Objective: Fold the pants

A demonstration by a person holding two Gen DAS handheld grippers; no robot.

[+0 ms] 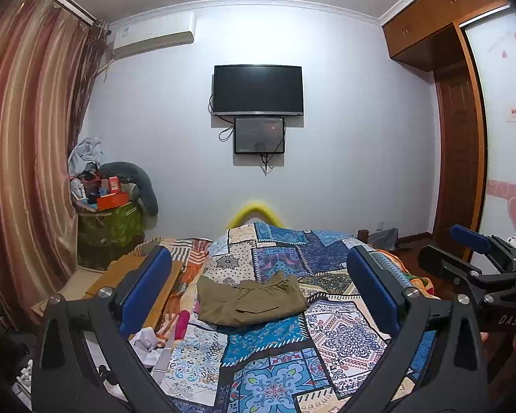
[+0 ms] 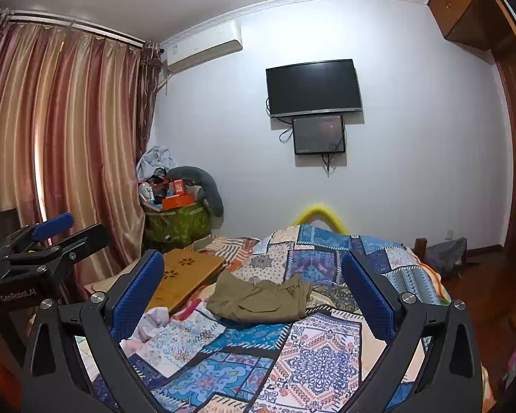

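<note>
Olive-brown pants (image 1: pixel 251 301) lie in a folded, slightly rumpled bundle on the patchwork quilt (image 1: pixel 344 337) in the middle of the bed. My left gripper (image 1: pixel 258 254) hovers short of them, open, with nothing between its blue pads (image 1: pixel 144 292). The right wrist view shows the same pants (image 2: pixel 261 299) ahead of my right gripper (image 2: pixel 251 257), which is also open and empty. Each gripper appears at the edge of the other's view: the right gripper (image 1: pixel 447 247) and the left gripper (image 2: pixel 74 230). Both are clear of the pants.
A wooden lap tray (image 2: pixel 185 275) rests on the bed's left side, with white and pink cloth (image 2: pixel 151 323) next to it. A green bin piled with clutter (image 2: pixel 175 223) stands by the curtain (image 2: pixel 68 137). A wardrobe (image 1: pixel 457 158) is at the right, a TV (image 1: pixel 258 89) on the far wall.
</note>
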